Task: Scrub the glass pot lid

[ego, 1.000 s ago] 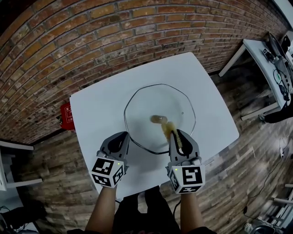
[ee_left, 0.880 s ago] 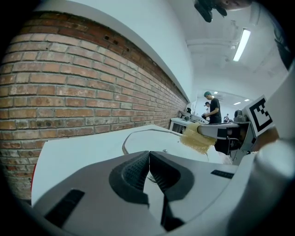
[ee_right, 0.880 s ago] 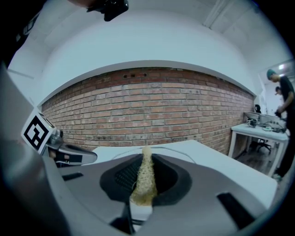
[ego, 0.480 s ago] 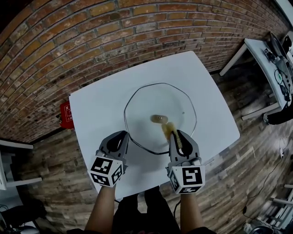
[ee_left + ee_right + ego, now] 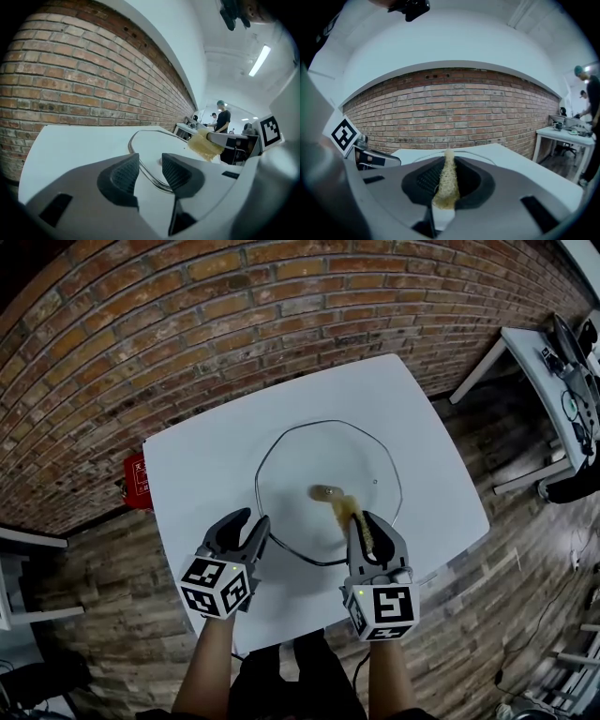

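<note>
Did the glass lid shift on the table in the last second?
No. The glass lid sits the same against the edges of the white table; both slid slightly down the head view together, so the camera moved.

Open tabletop (image 5: 202,474) left, right of glass lid (image 5: 300,470); brick wall (image 5: 187,334) blocks beyond far edge.
</note>
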Action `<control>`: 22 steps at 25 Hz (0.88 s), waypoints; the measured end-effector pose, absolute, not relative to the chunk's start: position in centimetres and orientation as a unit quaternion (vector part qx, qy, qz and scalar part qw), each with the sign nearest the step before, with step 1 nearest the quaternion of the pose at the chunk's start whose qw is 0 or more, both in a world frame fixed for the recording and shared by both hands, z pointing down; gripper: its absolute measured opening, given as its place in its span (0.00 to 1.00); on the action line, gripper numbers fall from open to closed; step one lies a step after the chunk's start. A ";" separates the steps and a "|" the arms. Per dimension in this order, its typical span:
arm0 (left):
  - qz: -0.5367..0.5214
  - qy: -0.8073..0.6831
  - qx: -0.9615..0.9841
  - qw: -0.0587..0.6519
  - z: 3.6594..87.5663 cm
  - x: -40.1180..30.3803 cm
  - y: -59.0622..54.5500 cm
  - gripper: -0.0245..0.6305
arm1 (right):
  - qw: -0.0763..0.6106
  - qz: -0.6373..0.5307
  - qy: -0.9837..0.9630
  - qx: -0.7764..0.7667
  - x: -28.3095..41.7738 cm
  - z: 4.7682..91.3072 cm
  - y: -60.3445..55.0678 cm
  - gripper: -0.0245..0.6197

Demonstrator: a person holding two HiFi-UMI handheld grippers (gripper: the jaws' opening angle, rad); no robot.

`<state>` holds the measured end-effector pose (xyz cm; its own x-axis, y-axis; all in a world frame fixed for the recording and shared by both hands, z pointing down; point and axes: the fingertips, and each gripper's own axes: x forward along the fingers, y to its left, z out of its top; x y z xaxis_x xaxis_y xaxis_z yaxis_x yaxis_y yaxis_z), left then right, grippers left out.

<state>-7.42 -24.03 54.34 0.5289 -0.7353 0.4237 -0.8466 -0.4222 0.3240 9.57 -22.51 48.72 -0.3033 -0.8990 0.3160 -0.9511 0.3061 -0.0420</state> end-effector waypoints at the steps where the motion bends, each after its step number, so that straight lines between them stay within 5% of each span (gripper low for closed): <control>1: 0.107 -0.474 0.835 0.260 54.4 -7.5 -24.2 0.25 | 0.118 0.110 -0.800 0.578 9.6 48.7 -22.6 0.13; 22: 0.090 -0.467 0.814 0.334 57.8 -7.0 -25.8 0.27 | 0.136 0.103 -0.798 0.578 10.8 49.3 -24.7 0.13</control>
<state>-7.05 -25.77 57.83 0.5474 -0.7005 0.4579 -0.8204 -0.3411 0.4590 10.75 -24.74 49.27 -0.2950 -0.8943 0.3366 -0.9504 0.3111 -0.0066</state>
